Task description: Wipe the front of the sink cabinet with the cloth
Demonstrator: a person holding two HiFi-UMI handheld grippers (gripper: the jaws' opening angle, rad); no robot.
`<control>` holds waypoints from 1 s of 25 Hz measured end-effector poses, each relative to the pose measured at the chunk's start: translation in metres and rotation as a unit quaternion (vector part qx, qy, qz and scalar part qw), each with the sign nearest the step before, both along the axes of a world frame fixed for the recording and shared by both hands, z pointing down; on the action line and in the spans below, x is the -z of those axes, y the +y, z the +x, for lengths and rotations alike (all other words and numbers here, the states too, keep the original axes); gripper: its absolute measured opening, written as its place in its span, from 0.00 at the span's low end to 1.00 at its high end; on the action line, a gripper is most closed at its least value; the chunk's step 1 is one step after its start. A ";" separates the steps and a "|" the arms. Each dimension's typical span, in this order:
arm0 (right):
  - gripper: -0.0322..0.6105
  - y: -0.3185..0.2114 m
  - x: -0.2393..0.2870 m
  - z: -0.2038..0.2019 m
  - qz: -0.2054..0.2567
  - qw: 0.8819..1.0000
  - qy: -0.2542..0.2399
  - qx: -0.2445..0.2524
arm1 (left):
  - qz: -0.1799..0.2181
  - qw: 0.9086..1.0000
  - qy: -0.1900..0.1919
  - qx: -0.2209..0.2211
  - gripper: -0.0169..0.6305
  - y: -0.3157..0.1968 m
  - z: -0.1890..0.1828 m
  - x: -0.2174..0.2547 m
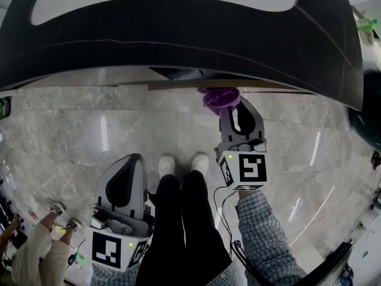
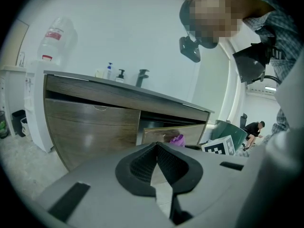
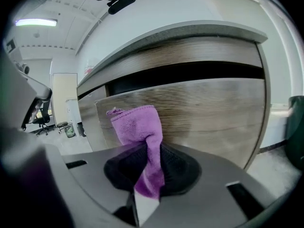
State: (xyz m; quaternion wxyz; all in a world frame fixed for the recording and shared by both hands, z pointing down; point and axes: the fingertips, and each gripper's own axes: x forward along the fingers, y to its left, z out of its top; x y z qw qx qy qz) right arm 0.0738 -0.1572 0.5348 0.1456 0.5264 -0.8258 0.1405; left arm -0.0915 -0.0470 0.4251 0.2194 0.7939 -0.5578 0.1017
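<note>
Purple cloth (image 3: 137,126) between right gripper (image 3: 148,167) jaws

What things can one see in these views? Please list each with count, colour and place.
sink cabinet: one, brown wood grain, ahead
cloth: one, purple, held before the sink cabinet
faucet: one, dark, on the grey countertop
bottles: two, pale, left of the faucet
water jug: one, clear, red label, beyond the cabinet's left end
floor: grey marble tiles
shoes: two, white, below black trousers
left gripper: one, grey, held low, fingers together, empty
right gripper: one, grey, fingers shut on the cloth
</note>
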 end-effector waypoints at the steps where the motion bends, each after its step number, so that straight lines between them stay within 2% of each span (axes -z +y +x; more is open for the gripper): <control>1: 0.17 -0.001 -0.001 0.008 -0.001 1.000 -0.001 -0.008 | 0.000 1.000 0.001 -0.004 0.04 -0.002 0.004 -0.001; 8: 0.17 -0.010 -0.003 0.070 -0.003 0.998 0.002 -0.065 | -0.004 1.000 0.000 -0.025 0.04 -0.011 0.030 -0.003; 16: 0.17 -0.015 -0.005 0.115 0.000 0.994 0.010 -0.108 | -0.008 0.999 -0.002 -0.034 0.04 -0.014 0.040 -0.008; 20: 0.17 -0.019 -0.008 0.132 0.002 0.993 0.017 -0.114 | -0.011 0.999 -0.002 -0.037 0.04 -0.017 0.047 -0.011; 25: 0.17 -0.021 -0.013 0.159 -0.005 0.989 0.008 -0.146 | -0.012 0.999 -0.001 -0.042 0.04 -0.019 0.058 -0.013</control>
